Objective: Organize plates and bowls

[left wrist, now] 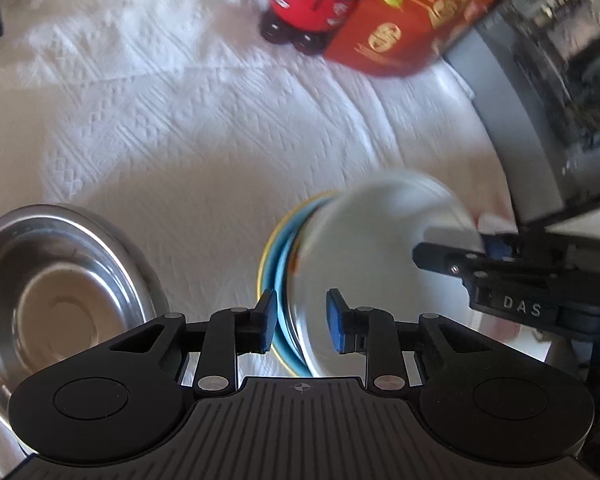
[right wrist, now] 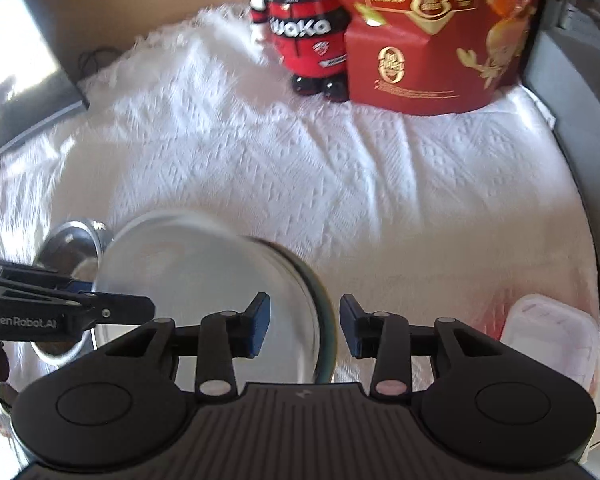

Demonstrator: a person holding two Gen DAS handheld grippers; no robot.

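Straddling the stack's edges, my left claw point(left wrist: 302, 320) and right claw point(right wrist: 305, 326) stand part-open, gripping nothing. A pale glass plate point(left wrist: 380, 248) lies on the blue, yellow-rimmed plate point(left wrist: 280, 264) on the white-clothed counter point(right wrist: 300, 168); the steel bowl point(left wrist: 56, 280) sits left. Stacking step, I judge; next, close on a rim.

A white embossed cloth point(right wrist: 300, 168) carries a steel bowl point(left wrist: 52, 292), stacked plates point(left wrist: 278, 264), figurine point(right wrist: 304, 28), red box point(right wrist: 436, 36) and plastic container point(right wrist: 552, 336).

Both wrist views close, angled down from opposite sides, sharing stacked plates point(left wrist: 364, 264), steel bowl point(right wrist: 72, 248)
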